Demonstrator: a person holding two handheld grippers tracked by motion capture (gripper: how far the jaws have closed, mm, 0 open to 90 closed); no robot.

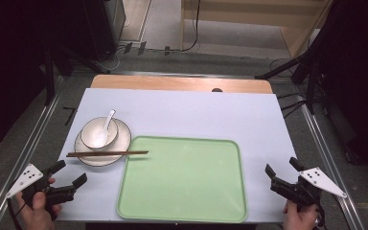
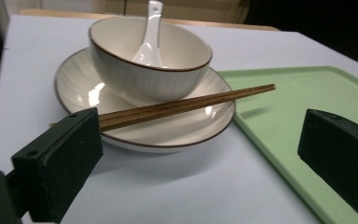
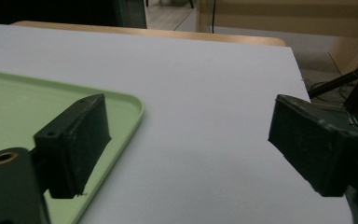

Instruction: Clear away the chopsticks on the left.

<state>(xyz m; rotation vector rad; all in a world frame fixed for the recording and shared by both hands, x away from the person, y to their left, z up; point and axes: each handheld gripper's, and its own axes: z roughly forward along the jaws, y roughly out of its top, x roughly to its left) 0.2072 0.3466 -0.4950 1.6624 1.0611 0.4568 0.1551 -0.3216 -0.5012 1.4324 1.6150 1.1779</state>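
High view: left gripper [image 1: 71, 173] and right gripper [image 1: 281, 168] both gape wide, holding nothing; chopsticks [image 1: 107, 154] lie across the plate [image 1: 88, 157], tips over the green tray [image 1: 182, 211]; left gripper view: spoon [image 2: 150, 37] sits in the bowl [image 2: 144, 70]; right gripper view: jaws apart, tray corner near.

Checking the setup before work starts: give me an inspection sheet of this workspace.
Surface: pale sheet over a wooden table.
Job's things: chopsticks across a saucer, tips over the green tray; bowl on the saucer holds a white spoon.
Clutter: nothing seen.
Grippers: left tool and right tool open, holding nothing.
Cables: on the floor behind the table.
Surroundings: wooden shelf, dark stands.
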